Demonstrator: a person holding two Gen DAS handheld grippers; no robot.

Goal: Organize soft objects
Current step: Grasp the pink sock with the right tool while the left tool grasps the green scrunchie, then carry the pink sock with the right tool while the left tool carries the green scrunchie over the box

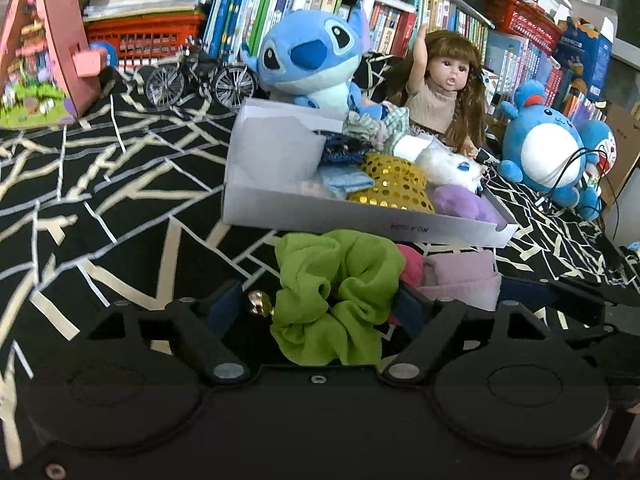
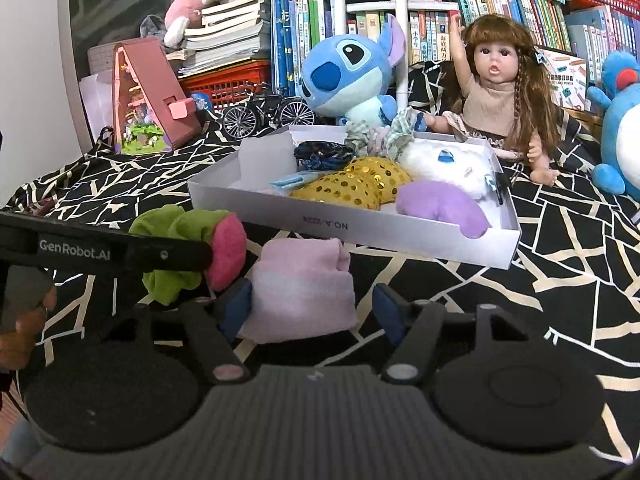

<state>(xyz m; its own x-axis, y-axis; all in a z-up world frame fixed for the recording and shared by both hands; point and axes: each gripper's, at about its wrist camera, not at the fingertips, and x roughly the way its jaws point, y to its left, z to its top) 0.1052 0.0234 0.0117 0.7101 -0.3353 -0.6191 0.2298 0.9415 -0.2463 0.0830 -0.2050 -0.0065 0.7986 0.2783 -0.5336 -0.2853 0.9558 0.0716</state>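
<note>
In front of the shallow white cardboard box [image 2: 360, 232], the left gripper [image 1: 320, 300] stands wide open around a crumpled lime-green fabric scrunchie [image 1: 336, 292]; the right gripper [image 2: 312, 308] brackets a folded pale-pink soft cloth [image 2: 304, 284], jaws open, right pad clear of it.

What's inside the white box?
In the white box: a gold sequin thing, a purple plush, a white fluffy toy, a dark blue scrunchie and a checked scrunchie. Anything beneath them is covered.
</note>
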